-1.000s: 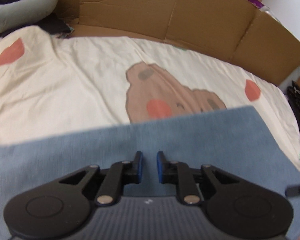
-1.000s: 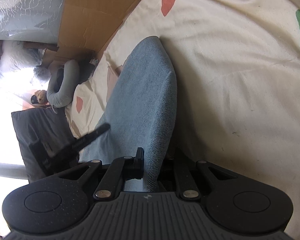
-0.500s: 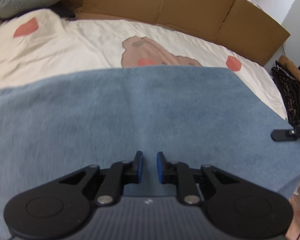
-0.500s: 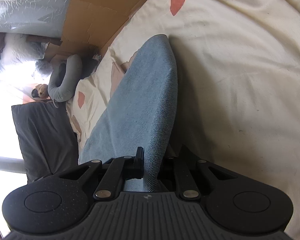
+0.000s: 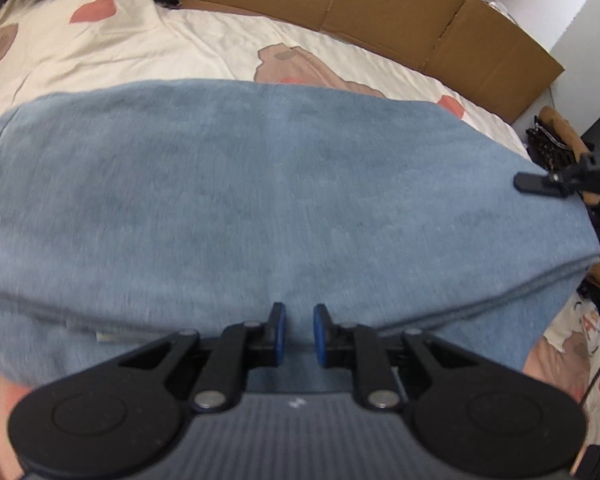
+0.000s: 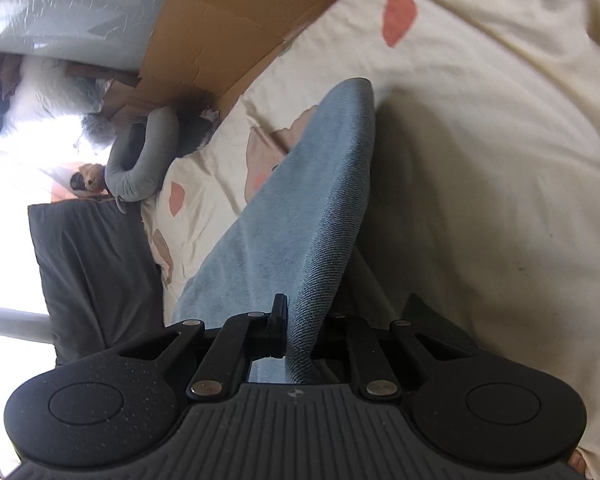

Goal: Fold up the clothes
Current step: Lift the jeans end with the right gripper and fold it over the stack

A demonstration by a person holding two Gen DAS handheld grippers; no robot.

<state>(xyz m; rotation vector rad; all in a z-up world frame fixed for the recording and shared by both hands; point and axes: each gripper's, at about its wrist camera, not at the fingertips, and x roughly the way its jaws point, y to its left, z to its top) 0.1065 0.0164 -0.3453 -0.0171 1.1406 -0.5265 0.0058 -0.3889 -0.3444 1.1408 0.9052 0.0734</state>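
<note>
Over bedsheet [image 6: 480, 152], both grippers down-tilted.

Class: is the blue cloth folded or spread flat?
Folded: the blue cloth shows stacked layered edges near the left gripper, on the bedsheet.

My left gripper [image 5: 298, 330] is matte black, ribbed grey housing behind, round caps either side, silver pivot screws, blue pads [image 5: 320, 332] on the fingers. My right gripper [image 6: 296, 330] matches: black linkages, silver screws, faint speckling.
</note>
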